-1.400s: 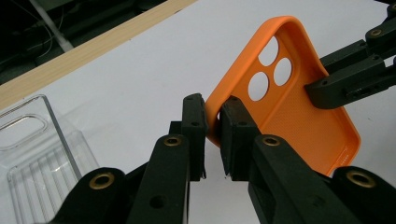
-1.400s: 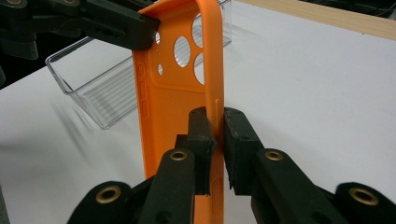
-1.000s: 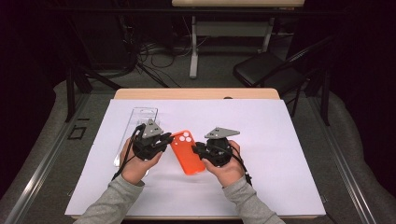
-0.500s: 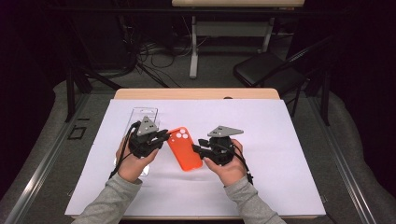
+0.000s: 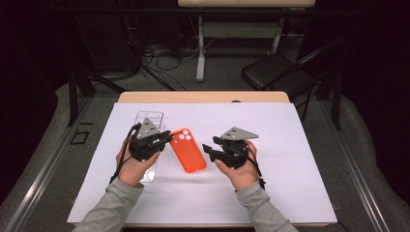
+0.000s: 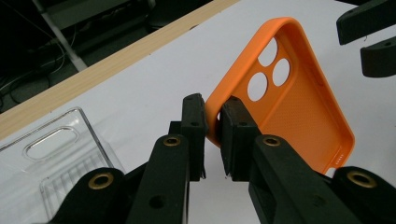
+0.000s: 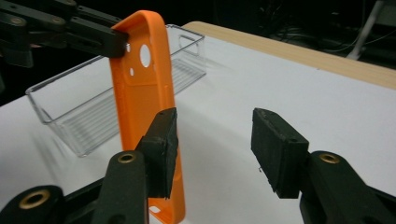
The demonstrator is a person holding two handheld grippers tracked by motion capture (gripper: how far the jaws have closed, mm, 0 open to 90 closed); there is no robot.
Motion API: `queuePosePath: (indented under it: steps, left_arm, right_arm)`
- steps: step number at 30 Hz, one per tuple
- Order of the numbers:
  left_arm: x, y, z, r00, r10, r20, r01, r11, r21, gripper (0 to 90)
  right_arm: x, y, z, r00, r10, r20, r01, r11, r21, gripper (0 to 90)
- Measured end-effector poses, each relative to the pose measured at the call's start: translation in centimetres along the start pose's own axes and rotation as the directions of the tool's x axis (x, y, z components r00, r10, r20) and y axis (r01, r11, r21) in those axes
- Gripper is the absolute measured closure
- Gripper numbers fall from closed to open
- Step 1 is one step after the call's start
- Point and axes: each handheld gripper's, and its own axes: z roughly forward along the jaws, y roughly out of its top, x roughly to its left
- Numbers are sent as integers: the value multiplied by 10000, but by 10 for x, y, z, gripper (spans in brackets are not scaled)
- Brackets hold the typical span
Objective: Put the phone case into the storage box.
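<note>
An orange phone case (image 5: 189,151) lies tilted over the white sheet between my two grippers. My left gripper (image 6: 212,126) is shut on the rim of the case (image 6: 299,107) at the corner beside the camera holes, and holds that end raised. The same left gripper (image 5: 167,137) sits to the left of the case in the high view. My right gripper (image 7: 215,140) stands open, its left jaw just in front of the case (image 7: 144,107), with nothing between its jaws. In the high view the right gripper (image 5: 208,150) is at the case's right edge.
A clear plastic tray (image 5: 149,121) lies behind and under my left hand, also seen as the tray (image 6: 51,149) and the tray (image 7: 93,107). A white sheet (image 5: 290,145) covers the table, and a wooden edge (image 5: 203,96) runs along its far side.
The left gripper has drawn the orange case a little to the left and away from me. The right gripper has stayed beside the case's right edge.
</note>
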Motion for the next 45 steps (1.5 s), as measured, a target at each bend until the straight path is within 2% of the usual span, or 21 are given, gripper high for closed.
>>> queuePosePath:
  steps: [8, 12, 18, 20, 22, 24, 27, 30, 35, 42, 45]
  left_arm:
    - [4, 0, -3, 9999, 74, -108, -76, 9998, -158, 809]
    - [6, -1, -4, 9998, 117, -190, -124, 9993, -349, 809]
    - [9, -1, -5, 9995, 222, -231, -232, 9988, -423, 808]
    - [10, -1, -6, 9994, 248, -247, -260, 9985, -491, 809]
    - [11, -1, -7, 9993, 237, -296, -255, 9978, -618, 808]
    - [12, -2, -8, 9993, 207, -307, -229, 9970, -734, 808]
    - [13, -2, -9, 9991, 243, -347, -271, 9962, -832, 809]
    - [15, -3, -9, 9988, 283, -395, -317, 9956, -880, 809]
    - [18, -3, -12, 9986, 244, -475, -289, 9948, -976, 809]
    - [19, -5, -12, 9977, 341, -593, -403, 9933, -1085, 808]
    - [20, -6, -12, 9979, 361, -545, -422, 9925, -1145, 807]
  right_arm:
    - [-7, 1, -2, 9999, -59, 161, 60, 9999, -93, 520]
    - [-9, 1, -4, 9998, 71, -178, -74, 9999, -134, 533]
    - [-11, 4, -9, 9997, -94, -241, 87, 9996, -281, 515]
    - [-12, 6, -12, 9999, -99, -87, 94, 9984, -561, 462]
    - [-12, 8, -15, 9999, -76, -145, 68, 9985, -536, 461]
    - [-11, 9, -18, 9996, -253, 78, 258, 9976, -647, 441]
    - [-13, 8, -22, 9999, -79, 113, 87, 9967, -808, 398]
    - [-16, 8, -25, 9995, -186, 273, 211, 9953, -941, 352]
    - [-20, 3, -30, 9975, -323, 622, 373, 9960, -811, 295]
    - [-28, -8, -35, 9978, 112, 646, -66, 9974, -718, 247]
    - [-32, -15, -38, 9972, 94, 742, -50, 9982, -594, 212]
